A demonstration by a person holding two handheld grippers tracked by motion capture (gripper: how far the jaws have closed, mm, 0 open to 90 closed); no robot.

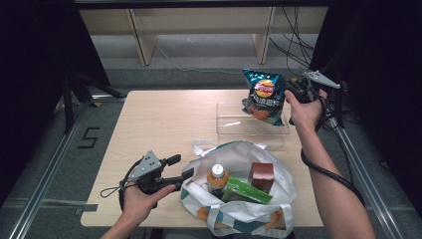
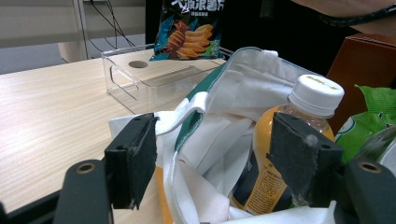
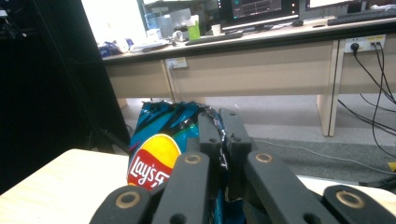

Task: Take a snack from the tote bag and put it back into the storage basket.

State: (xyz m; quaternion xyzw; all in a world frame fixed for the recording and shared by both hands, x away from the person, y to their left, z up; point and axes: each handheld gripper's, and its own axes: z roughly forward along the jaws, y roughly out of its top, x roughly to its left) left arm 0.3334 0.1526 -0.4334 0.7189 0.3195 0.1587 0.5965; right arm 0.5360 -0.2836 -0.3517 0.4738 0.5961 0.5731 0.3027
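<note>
Black two-jaw left gripper (image 1: 180,167), right gripper (image 1: 287,88), grey three-cornered top plates, brass-ringed screw holes, trailing black cables, bare forearms

The table (image 1: 149,119) bears a clear bin (image 1: 234,124) and tote bag (image 1: 239,209).

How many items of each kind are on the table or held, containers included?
Chip bag: 1
Bottle: 1
Brown box: 1
Green packet: 1
Tote bag: 1
Clear bin: 1
Total: 6
</note>
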